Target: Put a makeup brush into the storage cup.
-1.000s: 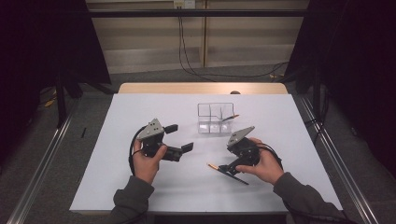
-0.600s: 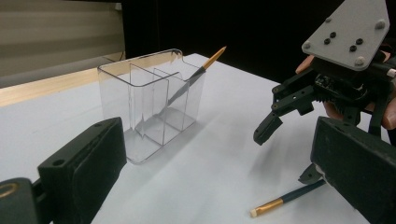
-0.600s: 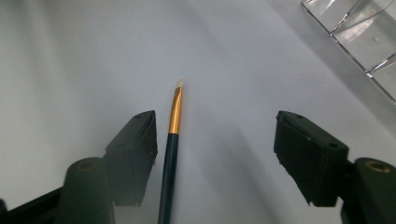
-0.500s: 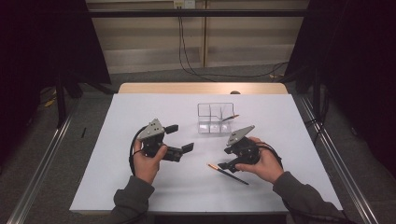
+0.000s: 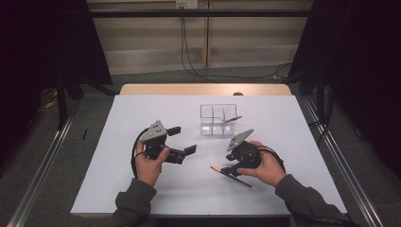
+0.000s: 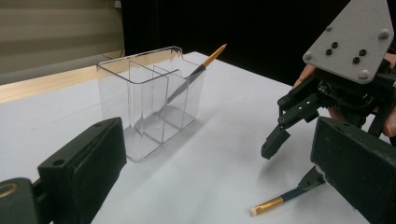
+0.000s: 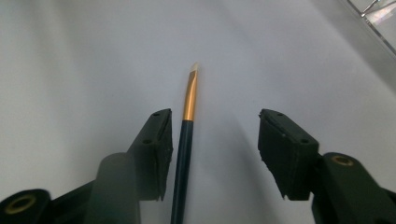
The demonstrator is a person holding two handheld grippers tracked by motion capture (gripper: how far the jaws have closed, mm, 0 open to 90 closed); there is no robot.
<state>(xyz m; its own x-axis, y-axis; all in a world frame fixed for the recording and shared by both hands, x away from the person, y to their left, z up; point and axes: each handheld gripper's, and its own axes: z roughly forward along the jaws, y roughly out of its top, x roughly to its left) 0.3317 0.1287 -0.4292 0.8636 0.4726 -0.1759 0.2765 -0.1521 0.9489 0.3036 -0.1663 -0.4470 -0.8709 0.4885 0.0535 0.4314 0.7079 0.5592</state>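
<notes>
- Dark-handled and gold-ferruled, a slim paintbrush (image 7: 186, 140) lay flat on the white table cover (image 5: 142, 113), between the jaws of the right gripper (image 7: 212, 154), its pale tip pointing away from the hand.
- The right gripper's jaws had just been closing, with the brush between them; they stood partly apart, one finger (image 7: 154, 149) just beside the handle and the other well clear, so nothing was clamped.
- In the high view the right gripper (image 5: 231, 169) sat low over the brush (image 5: 230, 174), near the front of the table.
- The left gripper (image 5: 182, 142) hung with its jaws wide apart and nothing between them, pointing toward the clear plastic divided holder (image 5: 218, 119).
- That holder (image 6: 149, 100) stood upright farther back, with a second brush of the same kind (image 6: 196, 74) leaning in one compartment, its tip over the rim.
- Judged from this, the step in hand was picking the flat brush up, probably to join the other in the holder.
- The brush lay off-centre, so one finger would likely meet it first and might push or roll it sideways across the smooth cover rather than pinch it.
- A thin round handle flat on the table gave little to bite on; jaws closing too high could pass over it, or graze it and flick it away.
- A grip near the ferrule end might let the long handle droop and swing when lifted.
- The holder looked light, and a clumsy drop against its rim could tip it or dislodge the leaning brush.
</notes>
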